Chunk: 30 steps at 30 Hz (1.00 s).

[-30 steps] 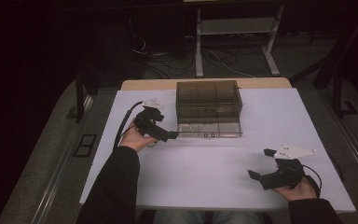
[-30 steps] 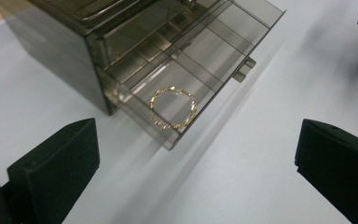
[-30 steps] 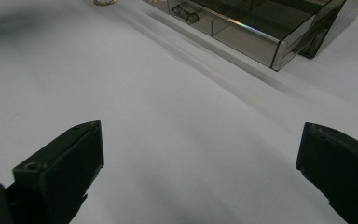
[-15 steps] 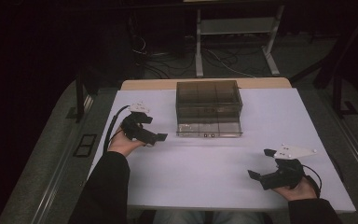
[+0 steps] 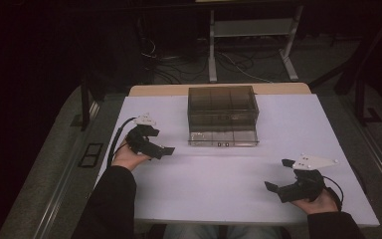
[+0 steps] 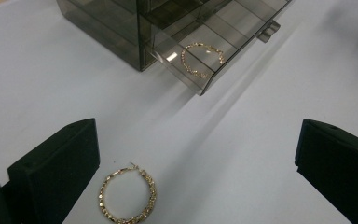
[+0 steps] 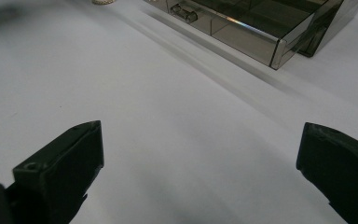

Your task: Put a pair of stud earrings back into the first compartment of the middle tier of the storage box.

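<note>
The left tool [image 6: 196, 172], jaws spread wide and gripping nothing, hangs low over the white surface [image 5: 238, 174], with a gold hoop earring [image 6: 127, 199] lying flat between the jaws, close to the left one but not touching it. Beyond the earring, open surface runs up to a smoked clear drawer box [image 5: 222, 113], whose bottom drawer [image 6: 214, 44] stands pulled out; a second gold hoop [image 6: 202, 58] lies in the drawer's near corner compartment. In the high view the left tool [image 5: 149, 143] sits near the surface's left edge, just beside the box's front left corner and apart from it. The right tool [image 5: 292, 180], jaws also wide apart and empty, rests in the person's hand by the near right corner, close to the front edge and well apart from the box. Its own view looks across bare white surface to the drawer's front and small handle [image 7: 184, 12]. The middle of the surface between the two tools lies open.
</note>
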Available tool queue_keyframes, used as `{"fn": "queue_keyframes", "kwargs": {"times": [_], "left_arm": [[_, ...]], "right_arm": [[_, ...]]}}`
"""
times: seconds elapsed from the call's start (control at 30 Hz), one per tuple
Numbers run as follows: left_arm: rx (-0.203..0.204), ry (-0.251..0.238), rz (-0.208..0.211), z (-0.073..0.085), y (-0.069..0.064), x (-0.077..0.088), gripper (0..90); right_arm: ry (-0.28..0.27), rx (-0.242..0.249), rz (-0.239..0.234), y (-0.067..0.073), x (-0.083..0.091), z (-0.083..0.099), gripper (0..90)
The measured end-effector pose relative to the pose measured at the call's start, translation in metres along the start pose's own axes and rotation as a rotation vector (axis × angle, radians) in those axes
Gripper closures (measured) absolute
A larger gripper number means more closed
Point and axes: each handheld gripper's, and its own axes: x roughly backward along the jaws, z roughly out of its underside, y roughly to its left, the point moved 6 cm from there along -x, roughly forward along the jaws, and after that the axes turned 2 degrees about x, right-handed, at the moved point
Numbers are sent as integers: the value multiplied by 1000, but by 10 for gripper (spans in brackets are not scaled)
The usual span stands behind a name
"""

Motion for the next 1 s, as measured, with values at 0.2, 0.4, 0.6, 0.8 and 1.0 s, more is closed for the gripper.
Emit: {"fn": "queue_keyframes", "kwargs": {"times": [0.2, 0.4, 0.6, 0.8, 1.0], "left_arm": [[2, 21, 4, 6, 4, -5, 0], [3, 55, 7, 13, 7, -13, 0], [14, 85, 5, 19, 10, -17, 0], [14, 114, 5, 22, 12, -19, 0], [-9, 165, -12, 28, 12, -23, 0]], "right_arm": [[0, 1, -1, 0, 0, 0, 0], [0, 2, 0, -1, 0, 0, 0], [3, 3, -2, 0, 0, 0, 0], [3, 5, -3, 0, 0, 0, 0], [8, 9, -4, 0, -1, 1, 0]]}}
